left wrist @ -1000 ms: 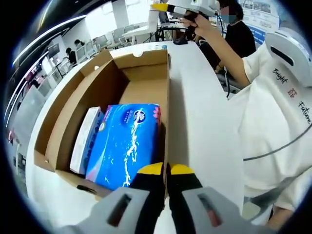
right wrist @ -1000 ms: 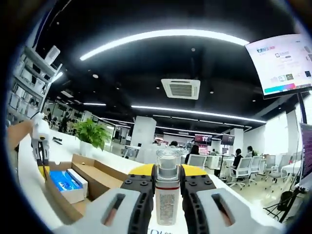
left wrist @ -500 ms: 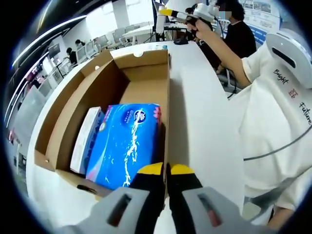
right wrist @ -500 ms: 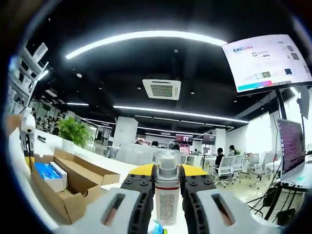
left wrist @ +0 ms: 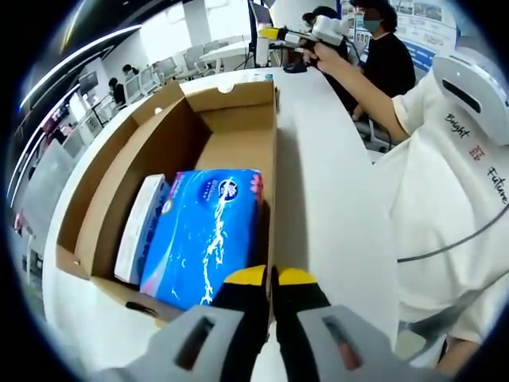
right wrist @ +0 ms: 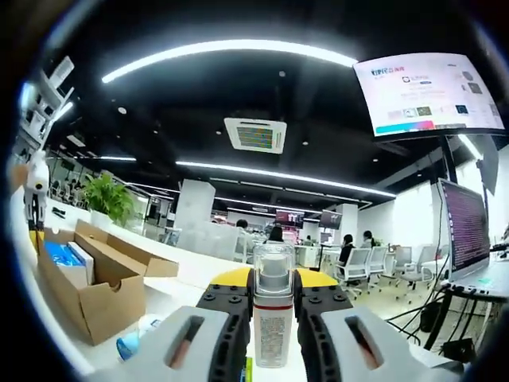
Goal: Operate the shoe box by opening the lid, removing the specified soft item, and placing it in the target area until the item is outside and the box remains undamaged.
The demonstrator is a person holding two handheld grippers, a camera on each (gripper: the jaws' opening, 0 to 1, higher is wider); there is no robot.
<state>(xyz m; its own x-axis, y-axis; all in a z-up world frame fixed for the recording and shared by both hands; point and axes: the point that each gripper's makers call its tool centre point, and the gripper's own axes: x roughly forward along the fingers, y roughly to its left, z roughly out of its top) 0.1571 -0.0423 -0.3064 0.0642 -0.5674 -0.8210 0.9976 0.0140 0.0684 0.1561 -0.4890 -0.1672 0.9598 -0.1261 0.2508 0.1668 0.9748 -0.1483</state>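
Cardboard dominates the left gripper view: the shoe box [left wrist: 191, 159] sits open on a white table [left wrist: 326, 199], its long right wall running from about 6 o'clock up toward 12 o'clock. The left gripper [left wrist: 271, 280] has its yellow-tipped jaws nearly together on that wall's top edge, one tip inside the box and one outside, pinching the cardboard. Inside, at roughly 9 o'clock from the jaw tips and just beside them, lies a blue tissue pack [left wrist: 203, 235], the soft item, flat on the box floor; a narrow white carton [left wrist: 139, 227] lies against its far side, further toward 9 o'clock. A box flap [left wrist: 163, 99] stands out at 11 o'clock. At 3 o'clock a person's white shirt [left wrist: 445, 183] fills the edge, and the person's arm reaches up to 1 o'clock, where the right gripper [left wrist: 306, 33] is held well apart from the box. In the right gripper view, the right gripper [right wrist: 273, 280] has its jaws drawn in around a small clear bottle [right wrist: 273, 314] with a transparent cap, standing upright between them. The shoe box [right wrist: 91, 282] appears at 9 o'clock, well apart from the jaws, with the blue tissue pack [right wrist: 60, 253] visible inside and the left gripper [right wrist: 33, 207] at its far end. A blue object [right wrist: 127, 346] lies on the table just below the box, too small to identify. A wall screen [right wrist: 433, 91] hangs at 2 o'clock.
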